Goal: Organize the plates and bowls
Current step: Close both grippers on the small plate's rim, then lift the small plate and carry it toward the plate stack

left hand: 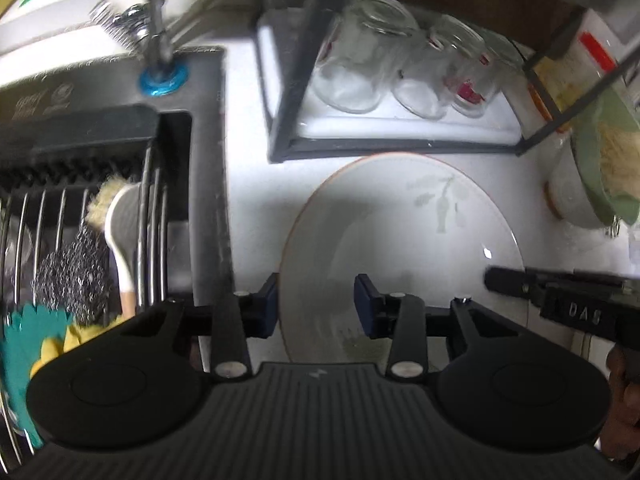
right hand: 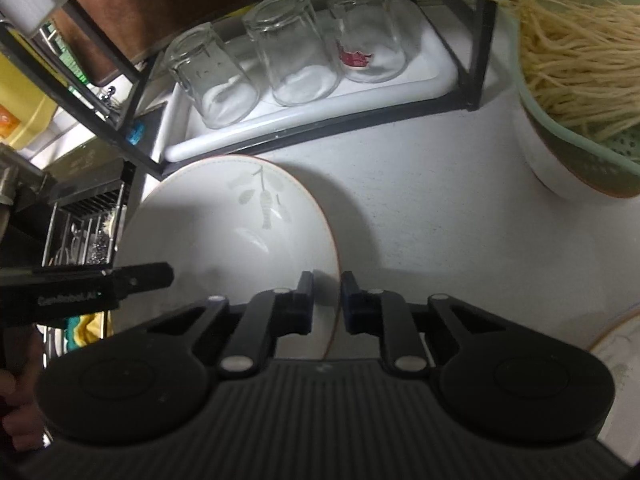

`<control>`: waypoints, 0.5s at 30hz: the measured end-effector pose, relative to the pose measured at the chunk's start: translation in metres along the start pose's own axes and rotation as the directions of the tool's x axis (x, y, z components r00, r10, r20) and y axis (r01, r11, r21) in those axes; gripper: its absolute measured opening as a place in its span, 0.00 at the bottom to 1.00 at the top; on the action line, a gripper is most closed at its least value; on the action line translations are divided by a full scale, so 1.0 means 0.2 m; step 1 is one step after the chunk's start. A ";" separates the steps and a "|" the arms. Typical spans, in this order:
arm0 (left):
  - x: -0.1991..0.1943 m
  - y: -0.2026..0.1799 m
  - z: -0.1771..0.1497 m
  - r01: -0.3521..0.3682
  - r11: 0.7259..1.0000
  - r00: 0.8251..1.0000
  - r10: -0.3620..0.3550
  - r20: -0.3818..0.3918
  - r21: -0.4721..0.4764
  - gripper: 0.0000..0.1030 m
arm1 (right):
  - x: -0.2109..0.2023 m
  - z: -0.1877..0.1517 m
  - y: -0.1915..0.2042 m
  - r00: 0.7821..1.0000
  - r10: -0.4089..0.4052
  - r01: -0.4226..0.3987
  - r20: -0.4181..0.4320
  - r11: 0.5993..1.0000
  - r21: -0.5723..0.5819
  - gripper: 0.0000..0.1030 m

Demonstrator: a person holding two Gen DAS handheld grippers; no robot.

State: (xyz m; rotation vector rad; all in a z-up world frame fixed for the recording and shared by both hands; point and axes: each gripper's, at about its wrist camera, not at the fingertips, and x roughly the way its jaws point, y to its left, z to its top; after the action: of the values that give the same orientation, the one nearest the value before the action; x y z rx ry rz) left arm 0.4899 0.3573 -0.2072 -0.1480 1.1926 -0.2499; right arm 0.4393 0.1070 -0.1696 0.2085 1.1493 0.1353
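The white plate (left hand: 400, 240), thin orange rim and a pale leaf-and-flower print, is lying on the white counter (right hand: 440, 208) just in front of the black wire rack (left hand: 292, 80). The left gripper (left hand: 316, 304) is hanging over the plate's left edge, blue-padded fingers (left hand: 269, 308) spread wide, one outside the rim and one over the plate, gripping nothing. The right gripper (right hand: 326, 304) is straddling the plate's right rim, fingers (right hand: 304, 304) drawn close on either side of the edge; whether the pads are actually pinching the rim, I cannot tell.

Now the writing. From the left wrist view, the side of the right gripper is showing raised letters, "DAS". From the right wrist view, the left gripper's side is reading roughly "GenRobot.AI", blurred. The steel sink (left hand: 60, 96) ledge is carrying printed marks too smeared to read.

Three glasses (right hand: 292, 48) are standing upside down on the white tray (right hand: 400, 88) inside the rack, one with a red print. A green colander (right hand: 580, 80) of pale noodles is sitting to the right. In the sink rack, a steel scourer (left hand: 76, 276) and white brush (left hand: 120, 232) are resting.
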 end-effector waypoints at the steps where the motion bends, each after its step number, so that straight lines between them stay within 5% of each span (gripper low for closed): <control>1: 0.00 0.00 0.00 -0.004 1.000 1.000 0.004 0.004 0.011 0.43 | 0.00 0.01 0.00 1.000 0.002 -0.002 0.004 1.000 0.000 0.17; 15: -0.01 0.07 0.04 0.132 0.985 0.990 -0.137 -0.040 -0.108 0.43 | -0.04 0.04 -0.09 0.996 0.083 -0.084 0.012 0.990 0.114 0.17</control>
State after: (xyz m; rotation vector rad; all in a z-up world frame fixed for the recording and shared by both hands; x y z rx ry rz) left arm 0.4985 0.3703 -0.2063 -0.3165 1.2448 -0.3105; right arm 0.4438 0.0866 -0.1624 0.3585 1.1430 0.1426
